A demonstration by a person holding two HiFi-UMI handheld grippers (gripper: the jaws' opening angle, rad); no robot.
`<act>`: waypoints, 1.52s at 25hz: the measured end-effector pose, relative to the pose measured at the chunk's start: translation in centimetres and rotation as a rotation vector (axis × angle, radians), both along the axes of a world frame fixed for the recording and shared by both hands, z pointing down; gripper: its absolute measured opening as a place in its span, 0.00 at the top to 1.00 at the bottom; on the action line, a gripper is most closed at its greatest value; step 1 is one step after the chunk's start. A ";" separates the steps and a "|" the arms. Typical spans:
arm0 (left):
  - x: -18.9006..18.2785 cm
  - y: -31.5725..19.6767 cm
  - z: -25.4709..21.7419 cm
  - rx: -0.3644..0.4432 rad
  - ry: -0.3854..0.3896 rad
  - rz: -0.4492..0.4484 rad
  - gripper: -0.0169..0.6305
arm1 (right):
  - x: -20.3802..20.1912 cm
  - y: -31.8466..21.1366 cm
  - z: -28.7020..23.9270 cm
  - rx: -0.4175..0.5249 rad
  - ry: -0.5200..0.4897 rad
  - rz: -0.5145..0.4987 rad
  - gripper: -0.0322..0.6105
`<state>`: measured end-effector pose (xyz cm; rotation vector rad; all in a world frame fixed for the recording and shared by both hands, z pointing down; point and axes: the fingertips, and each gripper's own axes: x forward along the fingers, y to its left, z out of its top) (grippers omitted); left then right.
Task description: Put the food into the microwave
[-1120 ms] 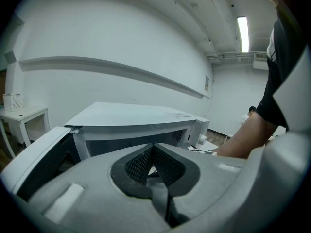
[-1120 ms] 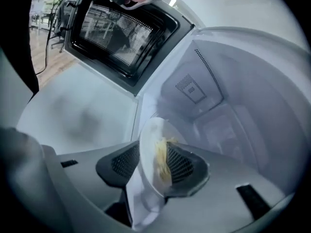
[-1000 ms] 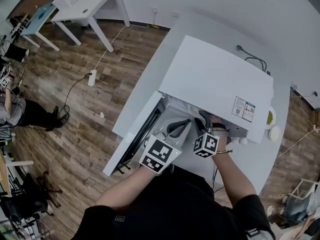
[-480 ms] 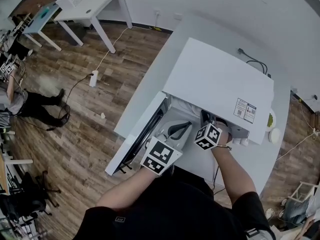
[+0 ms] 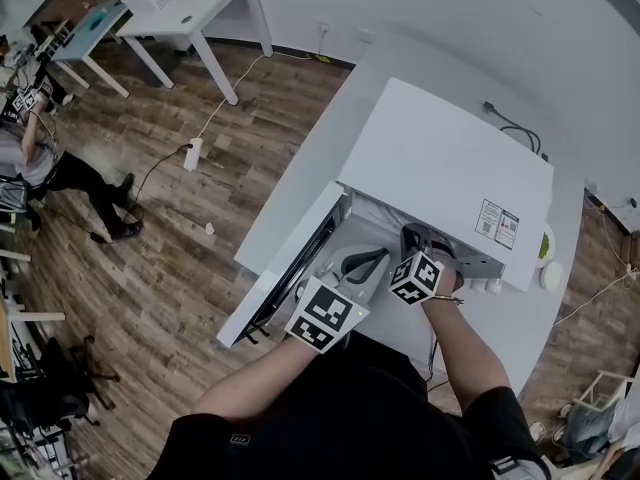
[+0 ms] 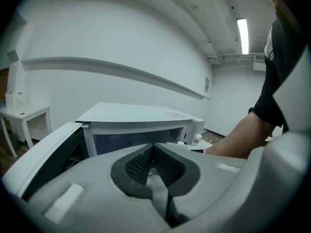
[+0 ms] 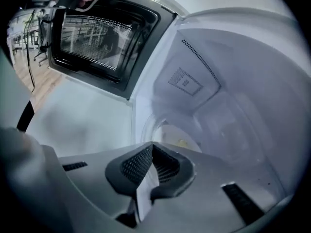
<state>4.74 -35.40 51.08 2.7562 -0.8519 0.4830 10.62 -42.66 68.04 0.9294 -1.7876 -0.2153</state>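
The white microwave [image 5: 440,158] stands on a white counter with its door [image 5: 290,268] swung open to the left. Inside the cavity, in the right gripper view, a pale plate [image 7: 167,132] with a small yellowish bit of food lies on the glass turntable. My right gripper [image 7: 152,145] is just above and in front of that plate, shut, with nothing between its pads. In the head view the right gripper [image 5: 412,234] reaches into the cavity mouth. My left gripper [image 5: 380,254] hovers shut and empty before the opening; its own view looks across the left gripper [image 6: 153,145] at the microwave [image 6: 141,118].
A small dish with something green [image 5: 545,246] and a white round object [image 5: 548,276] sit on the counter right of the microwave. A cable [image 5: 515,128] runs behind it. White tables [image 5: 190,13] stand on the wooden floor far left.
The right gripper's jaws, spread apart a second ago at the cavity mouth, have come together. Both hands have stayed in nearly the same place.
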 end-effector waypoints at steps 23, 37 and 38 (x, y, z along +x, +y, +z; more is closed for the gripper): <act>-1.9 8.7 -3.7 0.049 0.138 0.085 0.96 | -3.2 14.7 -12.8 0.134 -0.255 0.089 0.92; 1.7 18.3 -5.3 0.030 0.167 0.159 0.96 | 0.2 28.9 -17.7 0.056 -0.746 0.216 0.92; 2.2 19.4 -5.3 0.024 0.162 0.165 0.96 | 0.8 29.9 -18.2 0.053 -0.780 0.217 0.92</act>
